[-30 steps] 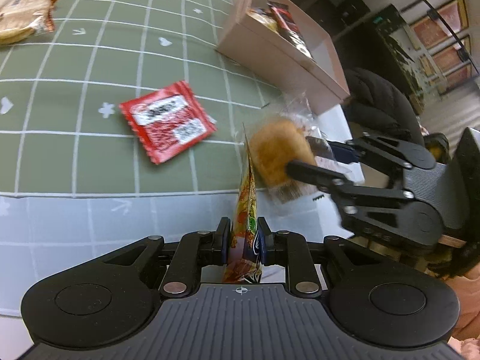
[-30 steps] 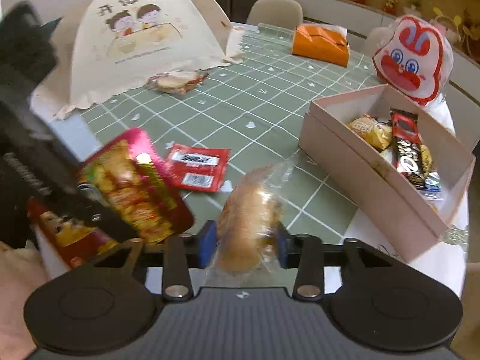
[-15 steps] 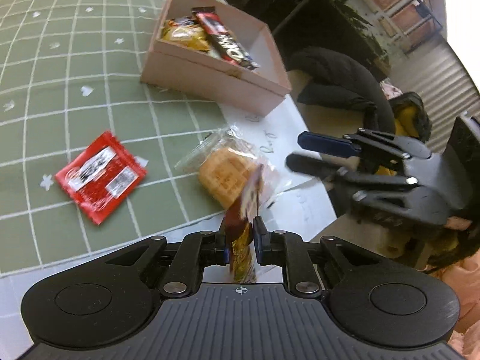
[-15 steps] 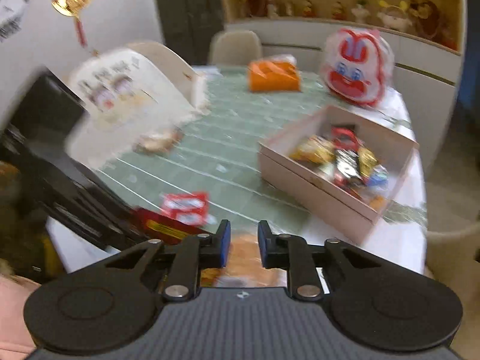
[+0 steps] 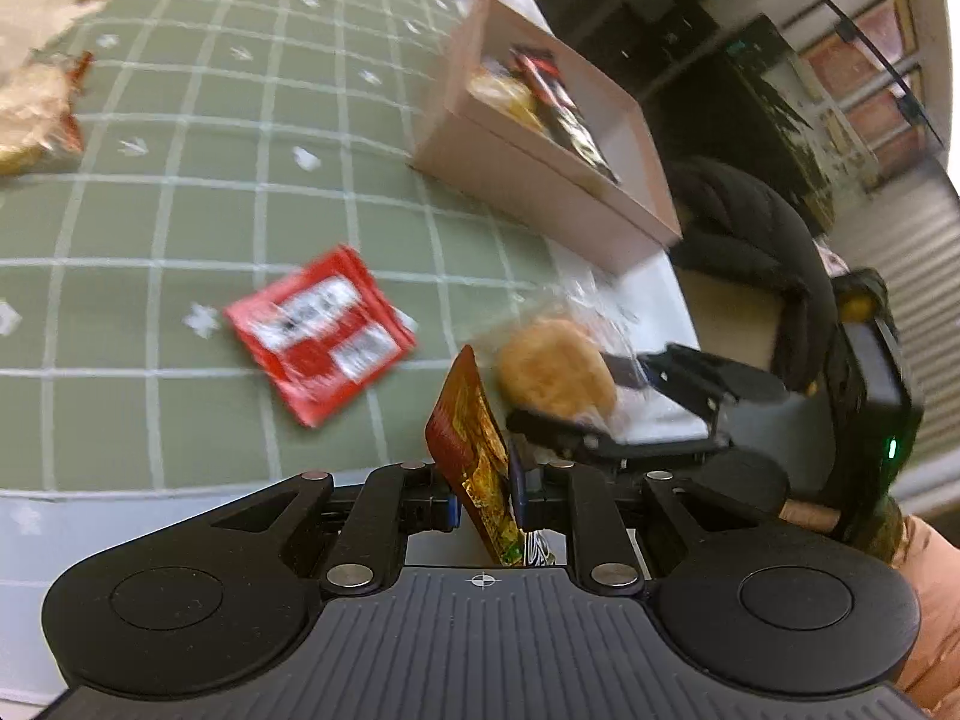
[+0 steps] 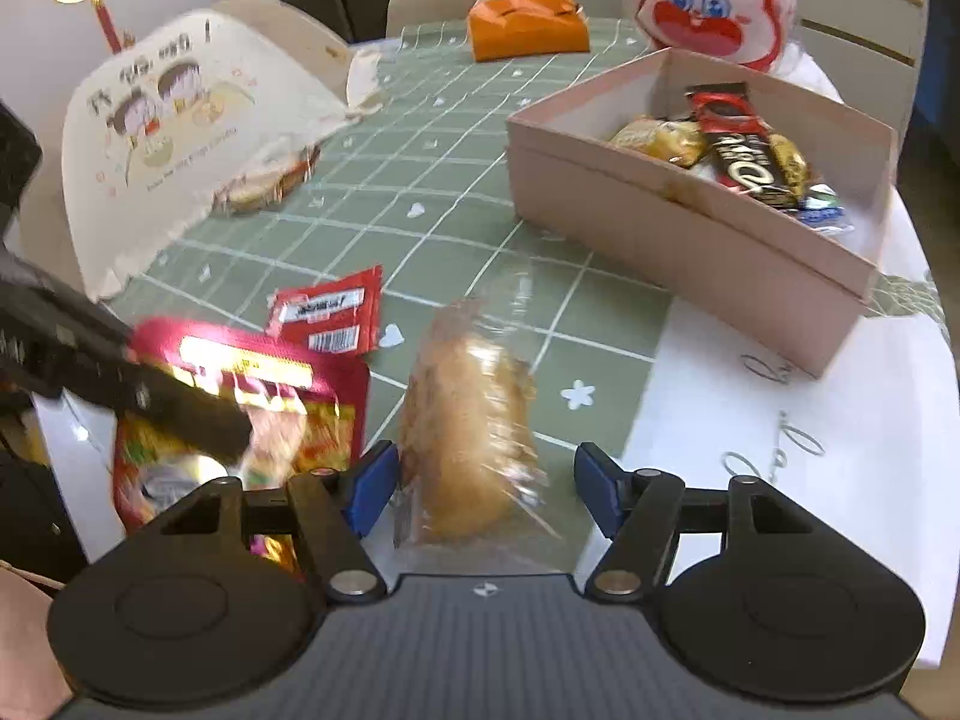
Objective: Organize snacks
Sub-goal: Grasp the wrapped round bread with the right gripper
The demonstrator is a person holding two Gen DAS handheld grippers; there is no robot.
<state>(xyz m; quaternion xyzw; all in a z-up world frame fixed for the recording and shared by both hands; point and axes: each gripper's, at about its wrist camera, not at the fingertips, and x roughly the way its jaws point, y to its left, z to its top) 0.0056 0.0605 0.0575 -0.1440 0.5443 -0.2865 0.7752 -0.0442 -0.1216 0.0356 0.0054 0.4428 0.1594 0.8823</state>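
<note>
Snacks: several lie loose on the green checked bench; others sit in the pink box.
Pink box: open-topped, at the far right of the bench; it holds a dark chocolate bar and a yellow wrapped snack.
Left gripper: fingers clenched on a red and gold snack packet, which stands on edge between the pads.
Snack packet, right view: the same packet shows at the lower left, crossed by a black finger of the left gripper.
Right gripper: fingers opening, spread wide; the wrapped bun lies between them, and the right pad stands clear of it.
Wrapped bun: in clear plastic, on the bench near its front edge, just beside the packet; in the left view the bun sits between the right gripper's fingers.
Red sachet: flat on the green cloth, left of the bun, apart from both grippers.
Far left: another wrapped snack at the cloth's edge, beside a white food cover.
Background: an orange tissue box and a rabbit-faced bag beyond the box.
</note>
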